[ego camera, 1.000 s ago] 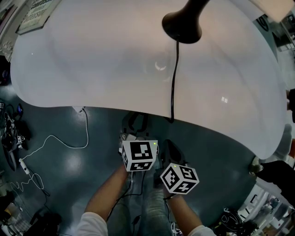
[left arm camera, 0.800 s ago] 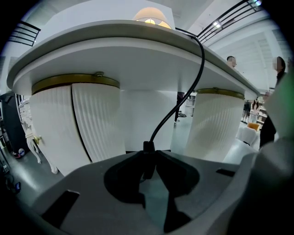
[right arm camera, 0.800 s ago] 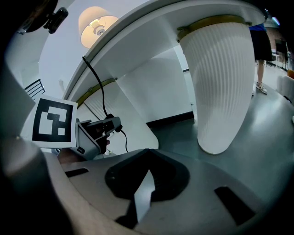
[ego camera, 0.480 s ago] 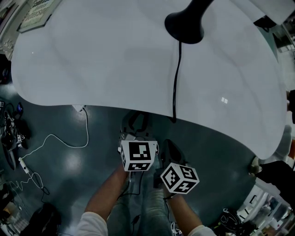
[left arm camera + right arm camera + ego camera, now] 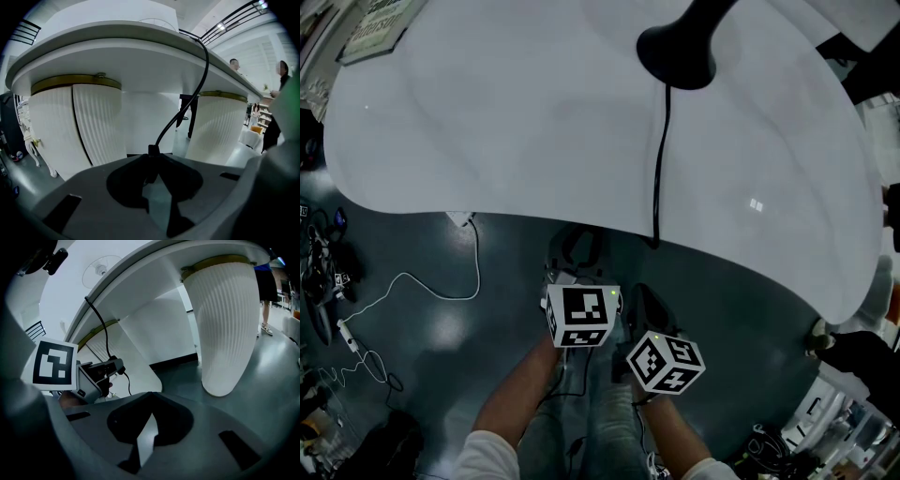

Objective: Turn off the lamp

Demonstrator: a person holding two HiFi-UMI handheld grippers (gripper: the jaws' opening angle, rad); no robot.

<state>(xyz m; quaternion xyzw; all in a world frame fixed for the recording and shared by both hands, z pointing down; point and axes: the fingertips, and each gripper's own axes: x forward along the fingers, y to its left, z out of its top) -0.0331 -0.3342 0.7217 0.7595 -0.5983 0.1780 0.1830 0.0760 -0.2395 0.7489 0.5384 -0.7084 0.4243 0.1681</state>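
The lamp (image 5: 677,54) stands far across the table (image 5: 487,122). Its cord (image 5: 659,159) drops over the near edge, running down into the left tongs (image 5: 153,160), which have just been closing and now grip the switch (image 5: 152,150). The right tongs (image 5: 151,401), closed and empty, hang just beside.

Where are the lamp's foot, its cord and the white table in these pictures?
lamp base (image 5: 677,52), head view, top of the black foot.
lamp cord (image 5: 659,159), head view, midway across the tabletop.
white table (image 5: 487,122), head view, bare tabletop left of the cord.
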